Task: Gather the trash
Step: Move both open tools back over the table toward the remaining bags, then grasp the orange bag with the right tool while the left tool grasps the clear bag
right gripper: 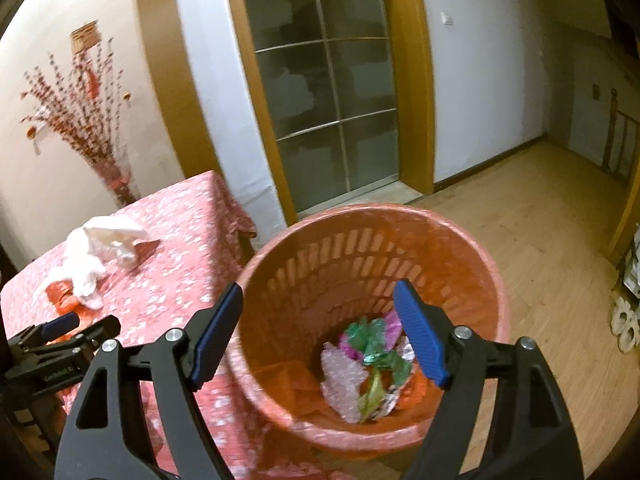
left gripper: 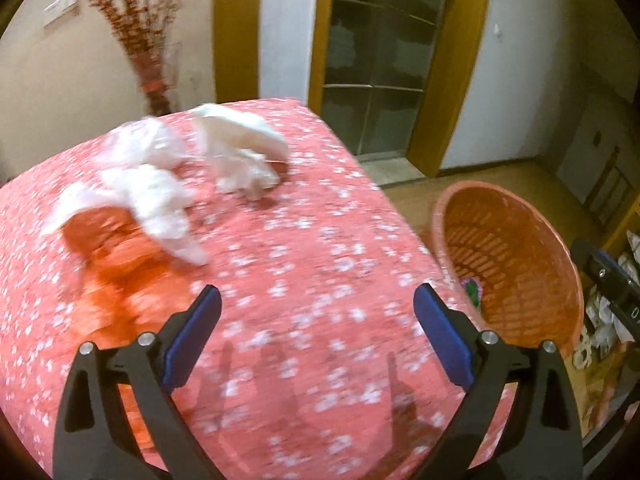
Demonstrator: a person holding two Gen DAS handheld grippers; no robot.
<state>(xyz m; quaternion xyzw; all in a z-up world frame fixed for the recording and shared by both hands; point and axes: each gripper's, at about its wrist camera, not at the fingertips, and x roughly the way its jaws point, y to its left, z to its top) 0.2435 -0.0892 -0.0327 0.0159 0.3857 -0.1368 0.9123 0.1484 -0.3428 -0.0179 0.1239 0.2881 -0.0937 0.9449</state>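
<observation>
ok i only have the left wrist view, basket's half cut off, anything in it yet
Observer: Yes. The right wrist view looks straight into the orange basket; crumpled green and pink wrappers lie at the bottom.
Operator: is the right tool holding anything
Observer: No, the right tool is open and empty, poised over the basket.
Operator: anything else in the bin
Observer: A clear bubble-wrap piece lies beside the wrappers.
Operator: my tool visible from there
Observer: Yes, the left tool shows at that view's left edge, over the pink tablecloth, short of the white tissues.
</observation>
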